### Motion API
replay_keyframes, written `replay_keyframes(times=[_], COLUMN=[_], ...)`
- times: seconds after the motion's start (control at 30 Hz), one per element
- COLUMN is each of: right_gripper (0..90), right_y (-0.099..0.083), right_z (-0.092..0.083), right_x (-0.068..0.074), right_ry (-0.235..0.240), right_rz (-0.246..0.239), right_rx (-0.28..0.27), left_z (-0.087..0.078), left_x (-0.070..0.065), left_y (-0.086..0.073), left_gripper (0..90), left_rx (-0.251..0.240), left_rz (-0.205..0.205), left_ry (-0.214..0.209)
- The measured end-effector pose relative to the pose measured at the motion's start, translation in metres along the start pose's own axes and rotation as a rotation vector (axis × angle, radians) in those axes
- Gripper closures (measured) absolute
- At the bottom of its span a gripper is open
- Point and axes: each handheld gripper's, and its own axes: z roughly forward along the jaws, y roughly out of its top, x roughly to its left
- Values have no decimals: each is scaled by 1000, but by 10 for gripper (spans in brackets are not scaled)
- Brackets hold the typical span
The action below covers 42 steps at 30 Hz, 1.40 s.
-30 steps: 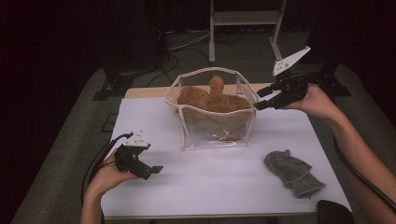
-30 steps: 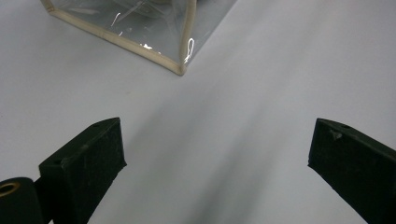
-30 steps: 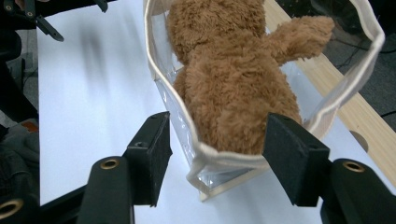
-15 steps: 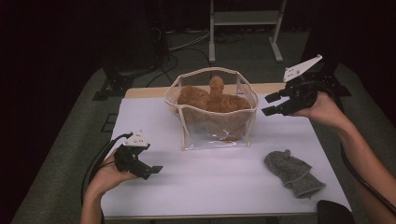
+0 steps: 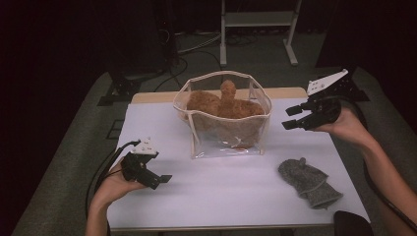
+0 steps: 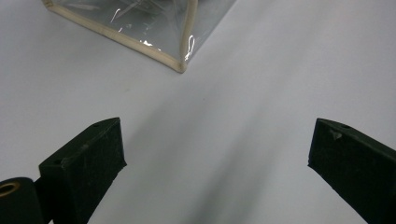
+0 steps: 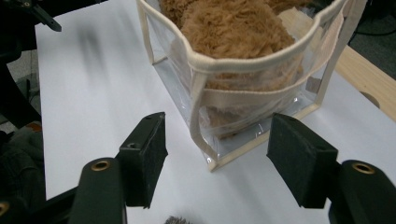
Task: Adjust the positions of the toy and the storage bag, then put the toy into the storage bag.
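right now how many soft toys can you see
2: a brown plush inside the clear bag at the table's middle, and a grey one lying on the table near the right front corner. More may be hidden in the bag.

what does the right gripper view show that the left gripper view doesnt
The right gripper view alone shows the brown plush toy inside the clear bag, and the bag's cream strap. The left gripper view alone shows the left gripper, jaws wide open over bare table. Both show the white table and a bottom corner of the bag.
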Motion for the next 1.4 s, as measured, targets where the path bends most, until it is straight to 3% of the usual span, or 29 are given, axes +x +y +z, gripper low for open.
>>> replay_keyframes(times=[1.07, 1.4], right_gripper=[311, 299], right_y=[-61, -84], right_z=[20, 24], right_x=[-2, 3], right_ry=[26, 33], right_rz=[102, 128], right_rx=[-6, -14], left_z=[2, 8], left_x=[0, -1], left_y=[1, 7], left_gripper=[28, 29], left_rx=[8, 19], left_rz=[2, 24], left_ry=[-5, -19])
